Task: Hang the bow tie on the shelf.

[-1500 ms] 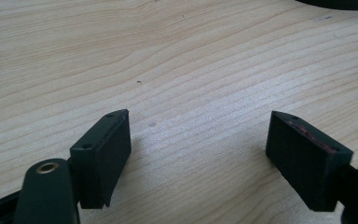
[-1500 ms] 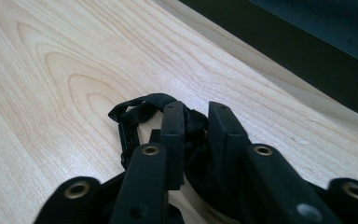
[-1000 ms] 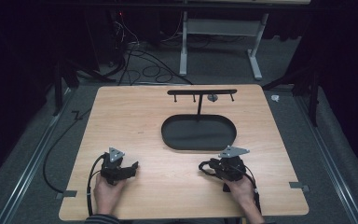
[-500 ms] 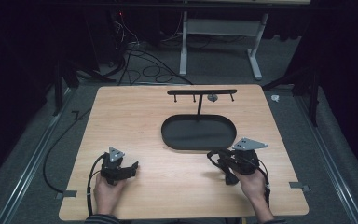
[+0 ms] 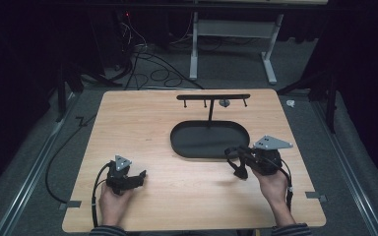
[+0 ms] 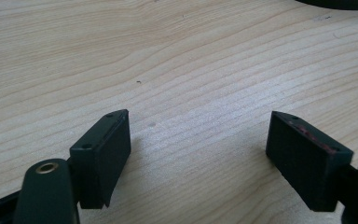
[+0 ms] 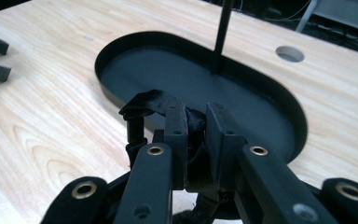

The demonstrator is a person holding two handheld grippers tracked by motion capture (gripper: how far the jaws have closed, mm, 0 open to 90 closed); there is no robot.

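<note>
My right gripper (image 5: 237,160) (image 7: 196,112) is shut on a small black strap (image 7: 149,105) (image 5: 239,169), which dangles from the jaws just above the table. It hovers at the near right end of a black oval tray (image 5: 187,147) (image 7: 279,93). A thin post (image 5: 209,115) (image 7: 221,32) rises from the tray's far side and carries a black bar with hooks (image 5: 197,97). My left gripper (image 5: 141,174) (image 6: 198,135) rests at the near left of the wooden table (image 5: 142,118), jaws wide open over bare wood, nothing between them.
A round hole (image 7: 290,53) in the tabletop lies behind the post. Table legs (image 5: 270,64) and cables (image 5: 147,64) lie on the dark floor beyond the far edge. A small white object (image 5: 290,103) sits on the floor off the table's far right corner.
My right gripper has lifted off the table and moved right and a little forward with the black strap in its jaws. The left gripper has stayed put.
</note>
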